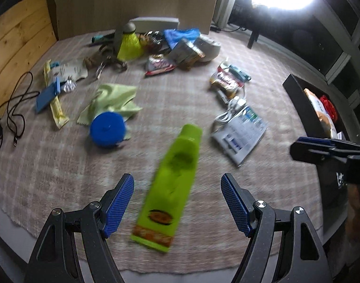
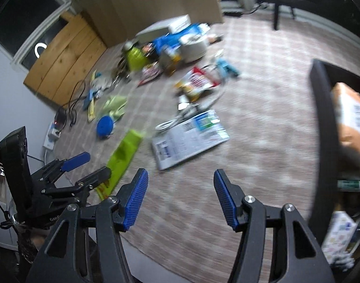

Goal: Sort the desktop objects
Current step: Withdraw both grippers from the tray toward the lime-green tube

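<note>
Left wrist view first: the left tongs are spread wide with nothing in them, hanging right over a lime-green tube. It lies flat on the checked cloth covering the worktop, near the front edge, cap end pointing toward the back. It's a soft squeeze tube with a flat crimped tail and an orange printed band, so I'd guess it dents easily. If that's the pick, I'd come straight down, pads either side of the middle of the body, and close gently, since the tail end is too thin to bite. Just behind it on the left there's a round blue thing sitting on a pale green cloth, and a white printed pack with a cable to the right. Bigger pile of wrappers at the back edge. Everything's a bit smeared.

Right wrist view: the right tongs are also wide open and empty, over bare cloth near the front edge, with the white pack just behind them. A black bin at the right edge already has a brown bag and some boxes in it, so that's likely where sorted stuff goes. The left tongs show up at the left here, right beside the tube's tail.
</note>
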`<move>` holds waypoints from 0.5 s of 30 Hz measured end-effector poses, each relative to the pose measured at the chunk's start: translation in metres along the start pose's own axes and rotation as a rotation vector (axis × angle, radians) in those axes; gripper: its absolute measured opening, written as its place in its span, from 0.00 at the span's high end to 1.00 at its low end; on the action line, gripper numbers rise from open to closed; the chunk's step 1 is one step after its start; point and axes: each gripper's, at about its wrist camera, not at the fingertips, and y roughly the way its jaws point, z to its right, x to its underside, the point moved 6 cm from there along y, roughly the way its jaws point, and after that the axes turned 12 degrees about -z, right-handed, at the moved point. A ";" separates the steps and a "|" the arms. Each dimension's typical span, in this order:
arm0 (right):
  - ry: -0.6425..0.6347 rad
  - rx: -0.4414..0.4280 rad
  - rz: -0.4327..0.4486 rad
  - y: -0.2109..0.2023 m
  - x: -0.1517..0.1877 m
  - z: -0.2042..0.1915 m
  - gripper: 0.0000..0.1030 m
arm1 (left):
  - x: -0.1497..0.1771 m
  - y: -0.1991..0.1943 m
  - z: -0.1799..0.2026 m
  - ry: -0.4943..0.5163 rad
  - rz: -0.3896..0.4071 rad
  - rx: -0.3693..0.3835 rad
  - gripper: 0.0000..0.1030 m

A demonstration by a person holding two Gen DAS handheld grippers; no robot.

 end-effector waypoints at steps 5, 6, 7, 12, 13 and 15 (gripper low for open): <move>-0.003 -0.030 -0.061 0.040 -0.008 -0.030 0.45 | 0.007 0.011 -0.013 0.028 -0.040 0.054 0.28; -0.002 -0.034 -0.067 0.045 -0.009 -0.034 0.45 | 0.009 0.013 -0.014 0.041 -0.047 0.060 0.28; -0.003 -0.038 -0.076 0.052 -0.010 -0.039 0.45 | 0.011 0.014 -0.014 0.054 -0.055 0.067 0.29; -0.004 -0.056 -0.107 0.073 -0.012 -0.054 0.48 | 0.017 0.022 -0.015 0.089 -0.086 0.113 0.31; -0.003 -0.057 -0.111 0.076 -0.012 -0.056 0.50 | 0.018 0.023 -0.015 0.092 -0.089 0.118 0.31; 0.003 -0.059 -0.123 0.084 -0.013 -0.059 0.52 | 0.019 0.027 -0.014 0.102 -0.101 0.137 0.33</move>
